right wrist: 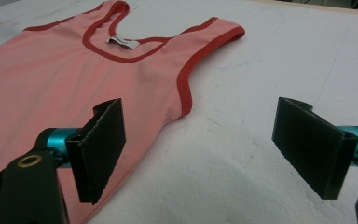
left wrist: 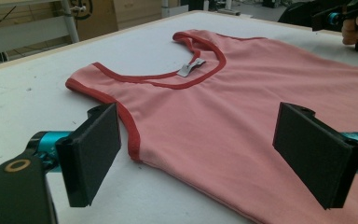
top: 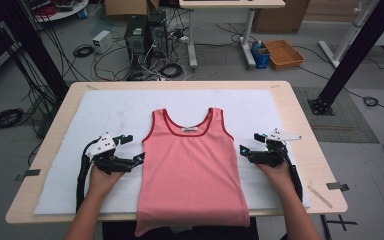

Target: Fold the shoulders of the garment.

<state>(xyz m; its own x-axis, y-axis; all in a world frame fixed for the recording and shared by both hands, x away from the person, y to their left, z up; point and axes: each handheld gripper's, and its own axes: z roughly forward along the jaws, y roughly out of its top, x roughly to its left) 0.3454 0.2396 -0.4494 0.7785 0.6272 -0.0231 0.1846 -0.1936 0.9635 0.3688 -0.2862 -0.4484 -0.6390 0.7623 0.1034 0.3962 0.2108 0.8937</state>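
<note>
- The pink sleeveless cotton top with red trim (top: pixel 192 165) was laid flat on the white foam mat (top: pixel 65 165), hem overhanging.
- The left gripper (top: pixel 141 159) and right gripper (top: pixel 241 150) were held wide open, empty — flanking it.
- A single layer might be pinched — bunching risked.

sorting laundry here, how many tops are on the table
1: a pink tank top with red trim lies flat mid-table, hem over the near edge, between the open left gripper and right gripper.

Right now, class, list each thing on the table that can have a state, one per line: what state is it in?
Pink tank top: spread flat, front up, hem hanging over the near table edge.
Neck label: showing inside the neckline.
Left hand-held gripper: open, beside the top's left side, holding nothing.
Right hand-held gripper: open, beside the top's right side, holding nothing.
</note>
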